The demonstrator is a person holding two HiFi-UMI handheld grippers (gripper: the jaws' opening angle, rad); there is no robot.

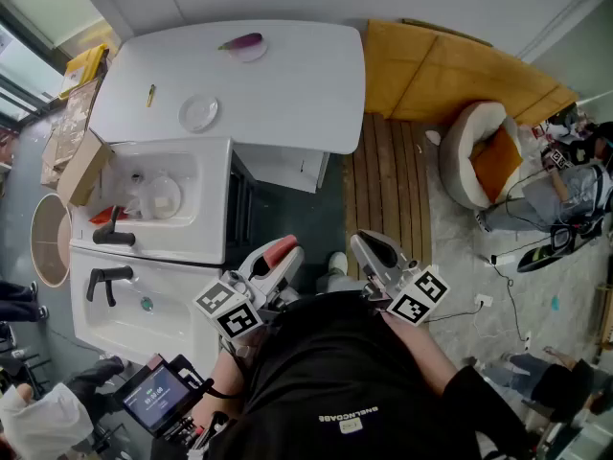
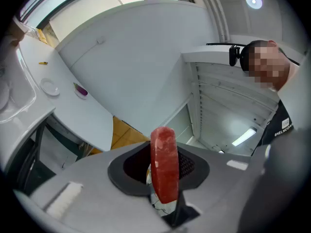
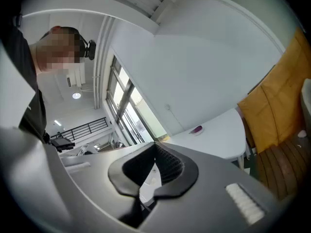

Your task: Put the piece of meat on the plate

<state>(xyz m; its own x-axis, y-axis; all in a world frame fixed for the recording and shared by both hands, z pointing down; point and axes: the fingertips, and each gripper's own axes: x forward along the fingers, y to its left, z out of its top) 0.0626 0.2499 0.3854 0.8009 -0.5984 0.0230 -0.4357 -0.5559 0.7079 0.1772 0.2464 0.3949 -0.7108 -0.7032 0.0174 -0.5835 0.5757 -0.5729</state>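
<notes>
A red slab of meat [image 1: 283, 248] stands on edge between the jaws of my left gripper [image 1: 272, 263], which is shut on it and held close to the person's body. In the left gripper view the meat [image 2: 164, 168] sticks up between the dark pads [image 2: 187, 165]. An empty white plate [image 1: 198, 113] lies on the white table [image 1: 297, 84], far ahead of both grippers; the left gripper view shows the plate [image 2: 49, 87] small at the left. My right gripper [image 1: 376, 251] is shut with nothing in it, its jaws [image 3: 151, 177] together.
A purple eggplant [image 1: 243, 41] lies on a small dish at the table's far edge. A small yellow item [image 1: 150, 95] lies left of the plate. A white sink unit [image 1: 153, 209] with black taps stands at the left. A dog bed [image 1: 484, 156] lies at the right.
</notes>
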